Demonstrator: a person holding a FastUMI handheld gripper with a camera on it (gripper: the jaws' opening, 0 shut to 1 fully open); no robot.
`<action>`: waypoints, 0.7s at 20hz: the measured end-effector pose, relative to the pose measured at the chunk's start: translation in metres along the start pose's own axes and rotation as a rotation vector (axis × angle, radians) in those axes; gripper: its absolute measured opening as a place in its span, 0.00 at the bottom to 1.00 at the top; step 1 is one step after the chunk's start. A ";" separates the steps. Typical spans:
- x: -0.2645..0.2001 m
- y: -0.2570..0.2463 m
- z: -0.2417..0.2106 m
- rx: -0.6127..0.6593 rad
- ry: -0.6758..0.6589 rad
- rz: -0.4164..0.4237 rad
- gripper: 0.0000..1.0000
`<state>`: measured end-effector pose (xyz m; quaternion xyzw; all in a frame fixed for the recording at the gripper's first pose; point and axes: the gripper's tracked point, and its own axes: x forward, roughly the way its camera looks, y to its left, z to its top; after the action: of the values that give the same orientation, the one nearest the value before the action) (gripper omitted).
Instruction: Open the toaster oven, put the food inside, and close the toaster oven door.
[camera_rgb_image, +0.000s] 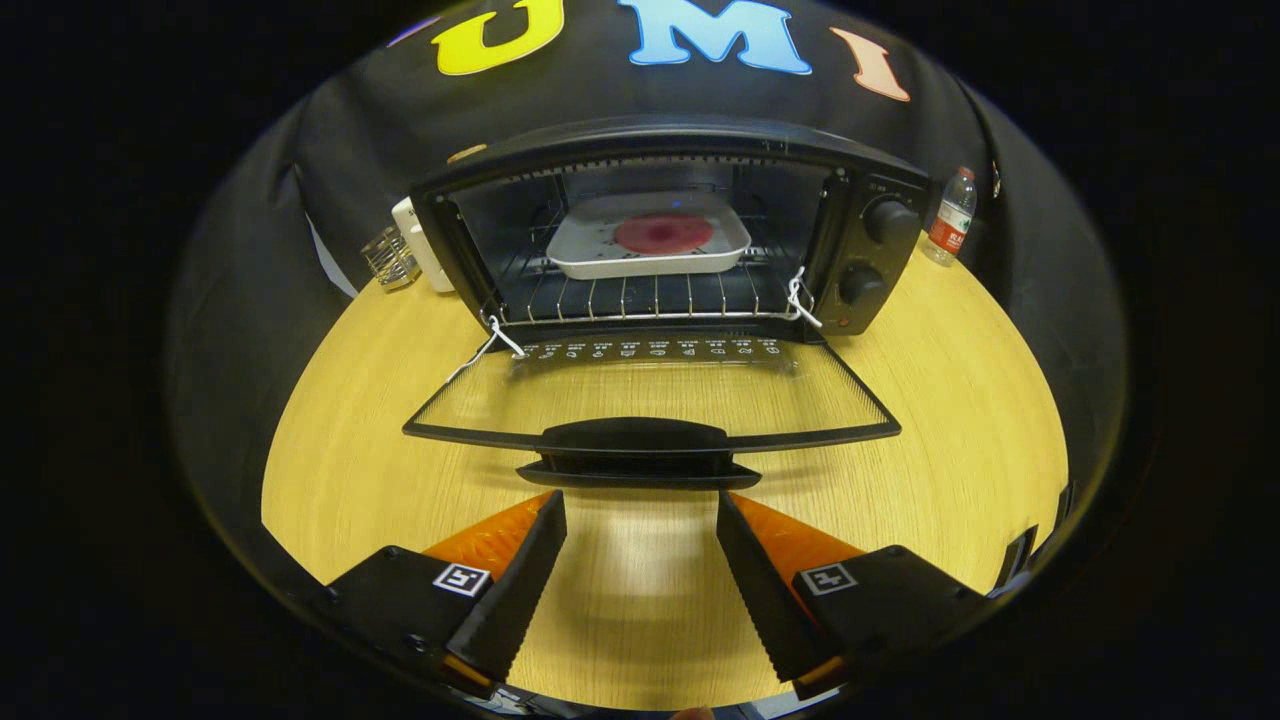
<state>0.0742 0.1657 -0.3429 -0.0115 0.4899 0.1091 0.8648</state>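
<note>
Gripper (640, 520): two wedge-shaped fingers (515, 590) with ridged inner faces, spread apart, square black-and-white marker tags atop both finger bases.

There is one toaster oven (660, 240) with two knobs (890, 220). One tray (590, 255) holds one round red food (663, 232). One bottle (951, 218) stands on the worktop (960, 400). One tool (640, 515) has two fingers (520, 580), spread apart and holding nothing.

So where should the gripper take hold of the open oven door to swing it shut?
Probably by the door handle, the raised bar along the free front edge of the lowered door. It lies just ahead of the open gripper, so coming straight in with the fingers spread over its middle looks best, then lifting toward the toaster oven.
</note>
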 end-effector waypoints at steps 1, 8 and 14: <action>-0.003 0.000 0.002 0.001 -0.012 0.001 0.96; -0.020 0.002 0.019 -0.009 -0.087 0.001 0.96; -0.023 0.002 0.025 0.002 -0.106 0.012 0.97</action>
<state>0.0832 0.1665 -0.3104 -0.0019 0.4438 0.1141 0.8888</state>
